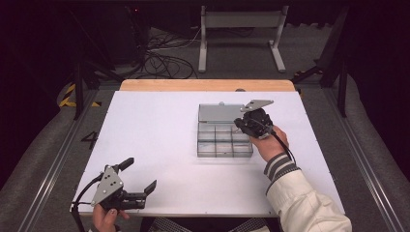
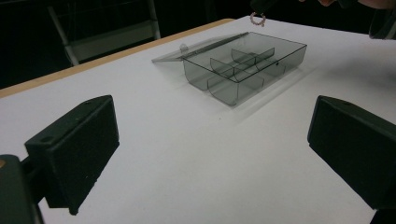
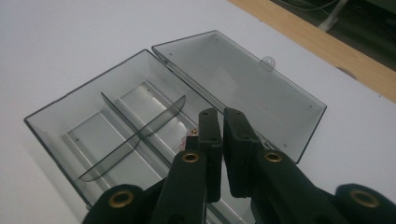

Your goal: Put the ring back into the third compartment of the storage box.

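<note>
Left gripper (image 1: 141, 178) idle and spread wide; right gripper (image 1: 241, 123) pinched on a small ring (image 2: 257, 18) above the box (image 1: 225, 140).

At left, near the table (image 1: 154, 130) edge: jaws well apart, nothing between, box well ahead. At right: jaws nearly together, a small pinkish ring clamped at the tips, hanging over the box's rear compartments, open lid (image 3: 243, 84) flat just beyond.
</note>
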`<state>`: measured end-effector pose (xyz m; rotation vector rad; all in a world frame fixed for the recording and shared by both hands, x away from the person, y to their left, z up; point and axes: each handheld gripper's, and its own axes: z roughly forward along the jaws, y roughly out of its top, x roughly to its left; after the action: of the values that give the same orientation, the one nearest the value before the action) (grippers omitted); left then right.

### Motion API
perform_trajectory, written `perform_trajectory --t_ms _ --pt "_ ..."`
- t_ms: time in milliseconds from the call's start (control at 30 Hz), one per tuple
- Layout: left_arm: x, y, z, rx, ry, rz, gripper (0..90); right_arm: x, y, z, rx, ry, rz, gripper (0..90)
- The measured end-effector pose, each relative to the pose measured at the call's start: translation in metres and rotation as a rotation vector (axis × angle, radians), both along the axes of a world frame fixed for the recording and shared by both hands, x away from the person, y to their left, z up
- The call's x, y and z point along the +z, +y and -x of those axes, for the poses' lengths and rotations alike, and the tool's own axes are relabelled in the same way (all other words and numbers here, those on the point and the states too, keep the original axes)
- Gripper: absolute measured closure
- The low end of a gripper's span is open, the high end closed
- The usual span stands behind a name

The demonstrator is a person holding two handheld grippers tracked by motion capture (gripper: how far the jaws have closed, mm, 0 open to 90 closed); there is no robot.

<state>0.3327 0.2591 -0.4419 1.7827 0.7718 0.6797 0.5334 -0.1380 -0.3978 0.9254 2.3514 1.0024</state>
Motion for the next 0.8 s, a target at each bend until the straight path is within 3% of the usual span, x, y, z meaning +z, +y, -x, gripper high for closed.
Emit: perform_trajectory --t_ms 800 --pt "0.000 -0.001 0.000 -0.002 0.000 0.000 2.5 -0.031 -0.009 -0.022 -0.076 0.081 0.064 86.6"
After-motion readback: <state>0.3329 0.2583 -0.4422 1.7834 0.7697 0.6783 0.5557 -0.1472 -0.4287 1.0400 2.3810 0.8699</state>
